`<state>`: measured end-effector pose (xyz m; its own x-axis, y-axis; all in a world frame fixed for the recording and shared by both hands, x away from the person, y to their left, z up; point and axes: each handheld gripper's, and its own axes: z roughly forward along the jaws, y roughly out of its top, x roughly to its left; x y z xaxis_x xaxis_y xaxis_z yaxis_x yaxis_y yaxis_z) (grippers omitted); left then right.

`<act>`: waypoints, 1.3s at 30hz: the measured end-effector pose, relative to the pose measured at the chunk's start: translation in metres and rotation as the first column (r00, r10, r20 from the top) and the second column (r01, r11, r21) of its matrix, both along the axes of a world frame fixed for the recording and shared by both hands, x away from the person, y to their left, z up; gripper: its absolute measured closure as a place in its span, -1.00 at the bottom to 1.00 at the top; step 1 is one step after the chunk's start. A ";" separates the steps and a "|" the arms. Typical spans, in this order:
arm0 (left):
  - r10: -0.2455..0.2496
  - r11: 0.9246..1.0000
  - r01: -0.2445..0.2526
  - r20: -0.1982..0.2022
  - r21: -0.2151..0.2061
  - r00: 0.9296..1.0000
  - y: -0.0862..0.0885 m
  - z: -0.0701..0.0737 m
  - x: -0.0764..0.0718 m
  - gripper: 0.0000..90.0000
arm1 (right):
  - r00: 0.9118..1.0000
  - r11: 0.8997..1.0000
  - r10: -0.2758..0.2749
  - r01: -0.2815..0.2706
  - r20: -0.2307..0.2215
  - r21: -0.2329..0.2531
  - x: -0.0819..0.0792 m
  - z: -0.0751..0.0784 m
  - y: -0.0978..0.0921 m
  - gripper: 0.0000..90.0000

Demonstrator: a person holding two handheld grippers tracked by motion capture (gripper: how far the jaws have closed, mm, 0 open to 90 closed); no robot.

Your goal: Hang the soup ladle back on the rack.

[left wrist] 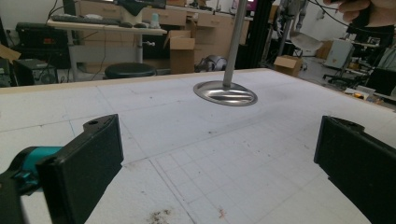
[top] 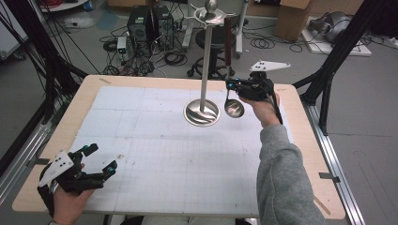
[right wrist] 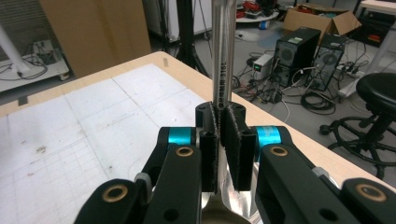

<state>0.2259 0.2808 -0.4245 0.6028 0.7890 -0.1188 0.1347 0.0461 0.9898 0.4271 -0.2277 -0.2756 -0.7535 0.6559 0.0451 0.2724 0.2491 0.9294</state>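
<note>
Cluttered workshop floor surrounds a wooden table (top: 305,140) topped with a white gridded mat (top: 164,140), smudged with small dark marks near its front edge.

At the near left corner of the table, the left claw (top: 101,158) rests low over the mat in the person's left hand (top: 68,204), its black jaws spread wide apart and holding nothing; in the left gripper view the two pads (left wrist: 88,163) stand far to either side with bare mat between them. A grey three-cornered plate sits on top of it.

Toward the far middle of the mat stands a shiny metal stand (top: 202,70): a round dished base, a tall upright pole, and a small hooked top with a ball finial.

Just to the right of the stand's base hangs a steel ladle (top: 233,107), its polished round bowl down near the mat and its straight handle rising upright, with a dark grip at the top reaching up near the stand's hooks. The right claw (top: 230,85), held by the right hand (top: 263,105) in a grey sleeve, is clamped on the ladle's handle just above the bowl; in the right gripper view the pads (right wrist: 209,144) press together on the engraved metal shaft.

Beyond the table lie computer towers (top: 150,26), tangled cables, a black stool (top: 213,47) and cardboard boxes (top: 293,16).
</note>
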 end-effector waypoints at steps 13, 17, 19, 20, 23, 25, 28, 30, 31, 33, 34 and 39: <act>-0.002 1.000 0.002 0.001 0.004 1.000 0.001 0.000 0.000 -0.96 | 1.000 0.999 -0.030 0.030 -0.005 -0.018 0.005 -0.001 0.013 0.87; 0.000 1.000 0.000 0.005 -0.004 1.000 0.000 0.001 -0.001 -0.96 | 0.999 0.999 -0.035 0.035 0.018 -0.017 0.003 -0.002 0.013 0.73; 0.000 1.000 0.000 0.004 0.000 1.000 0.001 0.001 -0.001 -0.96 | 0.998 0.999 -0.040 0.041 0.047 -0.020 0.001 -0.001 0.014 0.50; 0.003 1.000 -0.003 0.002 -0.001 1.000 0.001 0.001 -0.001 -0.96 | 0.998 0.999 -0.042 0.043 0.048 -0.024 0.000 -0.001 0.013 0.43; 0.002 1.000 -0.002 0.007 -0.001 1.000 0.002 0.001 -0.002 -0.96 | 0.997 0.998 -0.040 0.043 0.066 -0.036 -0.004 -0.002 0.011 0.22; 0.000 1.000 0.000 0.009 0.001 1.000 0.001 0.001 -0.002 -0.96 | 0.996 0.999 -0.045 0.046 0.079 -0.020 -0.009 -0.002 0.008 0.05; -0.005 1.000 0.005 0.007 0.001 1.000 0.000 0.001 0.000 -0.96 | 0.996 0.999 -0.038 0.039 0.081 -0.008 -0.016 -0.004 0.002 -0.25; -0.009 1.000 0.009 0.005 0.001 1.000 -0.002 0.001 0.002 -0.96 | 0.997 1.000 -0.019 0.018 0.072 0.013 -0.022 -0.007 -0.004 -0.43; -0.011 1.000 0.011 0.006 -0.001 1.000 -0.003 0.001 0.002 -0.96 | 0.998 1.000 -0.013 0.012 0.067 0.021 -0.024 -0.008 -0.005 -0.50; -0.016 1.000 0.016 0.007 0.001 1.000 -0.004 0.001 0.004 -0.96 | 0.998 1.000 0.000 -0.002 0.065 0.030 -0.030 -0.011 -0.009 -0.67; -0.017 1.000 0.017 0.008 -0.002 1.000 -0.005 0.001 0.004 -0.96 | 0.998 0.999 0.011 -0.013 0.058 0.037 -0.034 -0.013 -0.011 -0.72; -0.022 1.000 0.022 0.014 -0.011 1.000 -0.009 0.002 0.010 -0.96 | 0.999 0.998 0.003 -0.006 0.050 0.061 -0.045 -0.022 -0.018 -1.00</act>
